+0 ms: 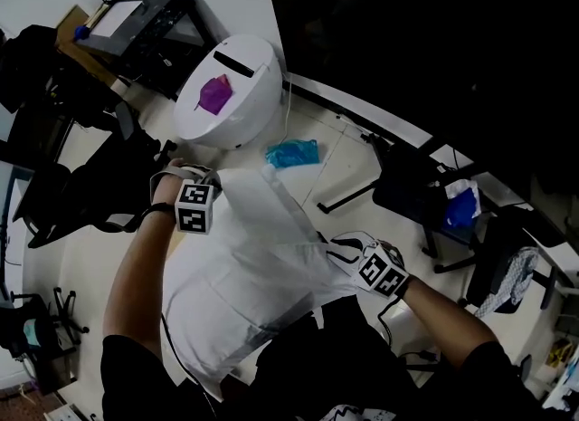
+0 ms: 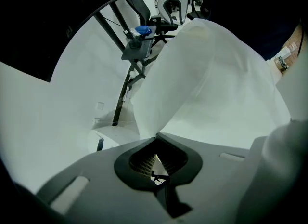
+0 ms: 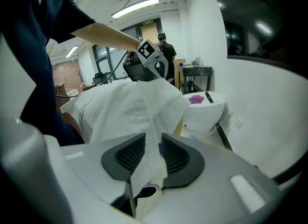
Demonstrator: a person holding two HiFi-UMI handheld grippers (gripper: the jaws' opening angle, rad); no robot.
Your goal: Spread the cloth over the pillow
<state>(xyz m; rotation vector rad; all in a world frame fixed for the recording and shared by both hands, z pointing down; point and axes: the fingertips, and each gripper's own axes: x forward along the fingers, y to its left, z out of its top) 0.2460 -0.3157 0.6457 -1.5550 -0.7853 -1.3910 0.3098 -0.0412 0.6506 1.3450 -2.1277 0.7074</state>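
Your left gripper (image 2: 156,141) and right gripper (image 3: 153,156) each clench the white cloth (image 1: 262,256), stretched just beside the white bin (image 1: 255,113). A purple scrap (image 1: 215,93) lies on its lid.

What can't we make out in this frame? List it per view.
- Pillow: no view shows it for sure; the thin white cloth covers whatever lies beneath.
- Tips of the left tongs: head view, hidden behind the marker cube.
- Small purple thing on the white round-topped unit: head view, too small to identify.
- Cloth's near edge: head view, lost against the person's dark clothing.
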